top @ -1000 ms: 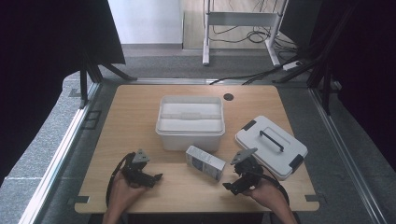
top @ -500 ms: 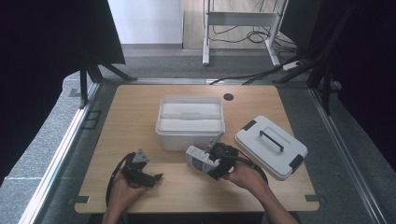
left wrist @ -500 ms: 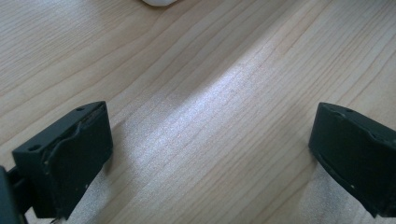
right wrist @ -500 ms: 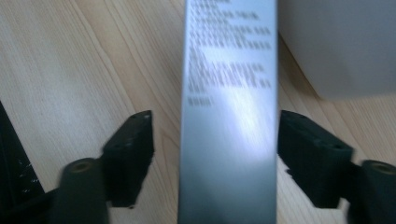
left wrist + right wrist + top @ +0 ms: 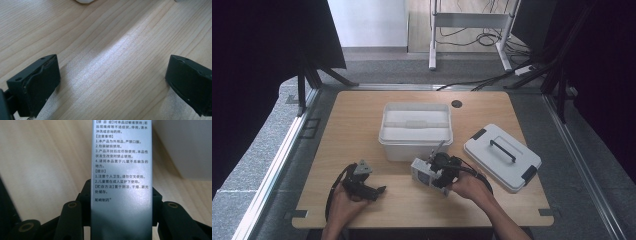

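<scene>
Pale wood-grain table (image 5: 107,50), smooth sheen; glossy printed carton (image 5: 121,170); matt black plastic tongs (image 5: 110,82)

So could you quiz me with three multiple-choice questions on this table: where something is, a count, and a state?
1. Where does the bin's lid lie?
A. on the table, right of the bin
B. on the bin
C. on the floor

2. How many black latches show on the lid?
A. none
B. two
C. five

3. How do the left gripper's jaws stand?
A. clamped on the lid
B. shut
C. open over bare wood

A: it lies beside the open bin.
B: one at each end.
C: wood shows between the jaws.
</scene>
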Demonstrator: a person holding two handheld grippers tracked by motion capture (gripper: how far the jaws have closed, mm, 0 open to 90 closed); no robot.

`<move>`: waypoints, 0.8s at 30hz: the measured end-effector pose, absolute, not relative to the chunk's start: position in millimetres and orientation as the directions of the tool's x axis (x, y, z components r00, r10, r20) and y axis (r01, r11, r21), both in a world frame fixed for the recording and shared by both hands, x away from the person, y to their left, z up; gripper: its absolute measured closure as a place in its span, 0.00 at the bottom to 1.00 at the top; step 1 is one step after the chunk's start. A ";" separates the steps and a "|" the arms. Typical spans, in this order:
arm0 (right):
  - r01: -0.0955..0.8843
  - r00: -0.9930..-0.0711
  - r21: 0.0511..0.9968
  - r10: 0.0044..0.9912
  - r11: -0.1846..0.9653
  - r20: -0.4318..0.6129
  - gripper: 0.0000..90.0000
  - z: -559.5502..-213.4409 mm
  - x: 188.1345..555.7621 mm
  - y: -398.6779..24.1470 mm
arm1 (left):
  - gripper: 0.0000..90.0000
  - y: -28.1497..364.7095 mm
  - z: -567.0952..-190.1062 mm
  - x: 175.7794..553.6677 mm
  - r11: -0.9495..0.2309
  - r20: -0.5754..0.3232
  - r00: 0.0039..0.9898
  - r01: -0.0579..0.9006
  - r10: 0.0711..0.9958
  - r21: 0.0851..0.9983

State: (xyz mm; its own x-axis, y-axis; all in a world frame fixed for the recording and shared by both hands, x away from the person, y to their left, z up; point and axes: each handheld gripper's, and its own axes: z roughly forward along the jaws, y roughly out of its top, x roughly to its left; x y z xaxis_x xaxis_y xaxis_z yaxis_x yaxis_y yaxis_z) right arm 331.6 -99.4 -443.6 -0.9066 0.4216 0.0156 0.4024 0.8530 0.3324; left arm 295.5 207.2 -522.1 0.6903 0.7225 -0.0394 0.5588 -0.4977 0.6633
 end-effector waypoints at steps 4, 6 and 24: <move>0.388 -0.913 0.341 0.407 0.856 0.018 0.61 -440.7 319.2 -99.9 | 0.00 207.2 -522.1 295.5 -0.498 -0.039 0.690 0.559 0.723 0.663; 0.380 -0.917 0.344 0.399 0.859 0.017 0.61 -438.5 311.8 -100.2 | 0.00 207.2 -522.1 295.5 -0.497 -0.041 0.690 0.559 0.723 0.664; 0.319 -0.941 0.345 0.337 0.883 0.007 0.60 -442.4 258.7 -100.4 | 0.00 207.1 -522.1 295.2 -0.499 -0.037 0.691 0.558 0.722 0.663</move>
